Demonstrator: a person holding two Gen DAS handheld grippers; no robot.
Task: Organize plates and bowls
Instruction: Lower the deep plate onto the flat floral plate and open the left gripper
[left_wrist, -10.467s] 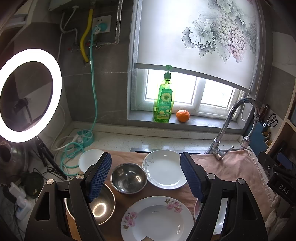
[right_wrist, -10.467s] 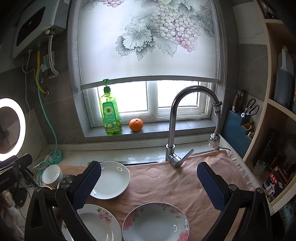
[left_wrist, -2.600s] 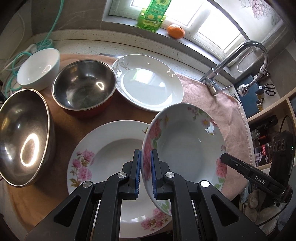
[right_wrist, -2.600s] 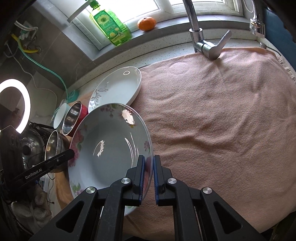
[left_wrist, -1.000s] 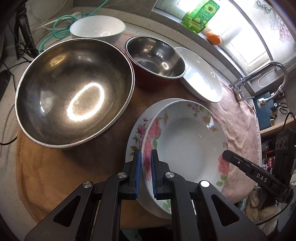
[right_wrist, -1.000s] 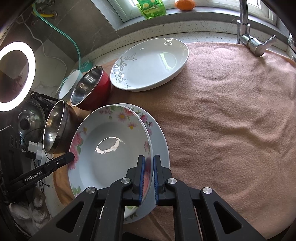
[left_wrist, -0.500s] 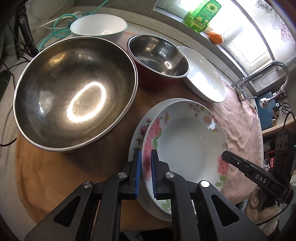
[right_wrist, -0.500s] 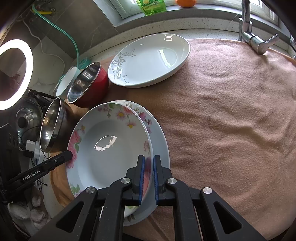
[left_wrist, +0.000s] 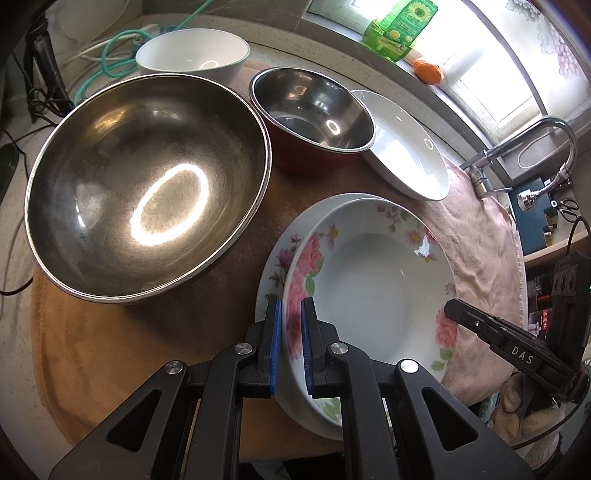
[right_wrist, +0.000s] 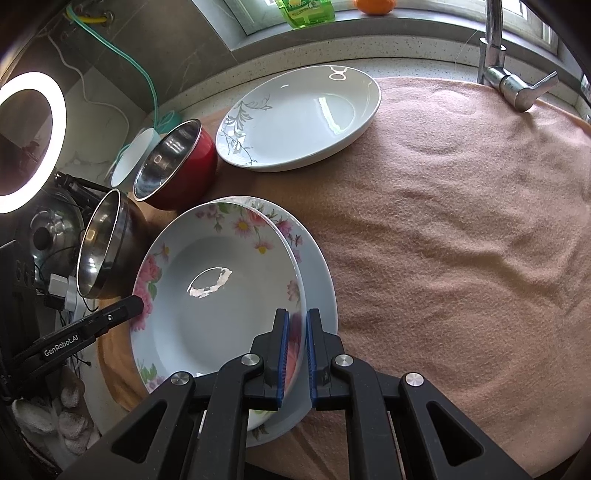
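Observation:
A pink-flowered deep plate (left_wrist: 373, 291) (right_wrist: 218, 295) rests on a second flowered plate (left_wrist: 273, 258) (right_wrist: 319, 280) on the pink towel. My left gripper (left_wrist: 290, 347) is shut on its left rim. My right gripper (right_wrist: 295, 350) stands around its right rim, jaws a little apart. A large steel bowl (left_wrist: 147, 184) (right_wrist: 99, 243) stands left of the stack. Behind it are a red steel bowl (left_wrist: 314, 110) (right_wrist: 173, 166) and a white bowl (left_wrist: 192, 51) (right_wrist: 129, 158). A white plate with leaf print (left_wrist: 410, 147) (right_wrist: 303, 118) lies at the back.
A pink towel (right_wrist: 461, 240) covers the counter to the right. A faucet (right_wrist: 495, 55) stands at the back right, with a green soap bottle (left_wrist: 399, 33) and an orange (left_wrist: 428, 70) on the sill. A ring light (right_wrist: 29, 140) and cables are at the left.
The held flowered plate has come down onto the plate beneath it. My right gripper's jaws have opened slightly around the rim; the left jaws look a little wider too.

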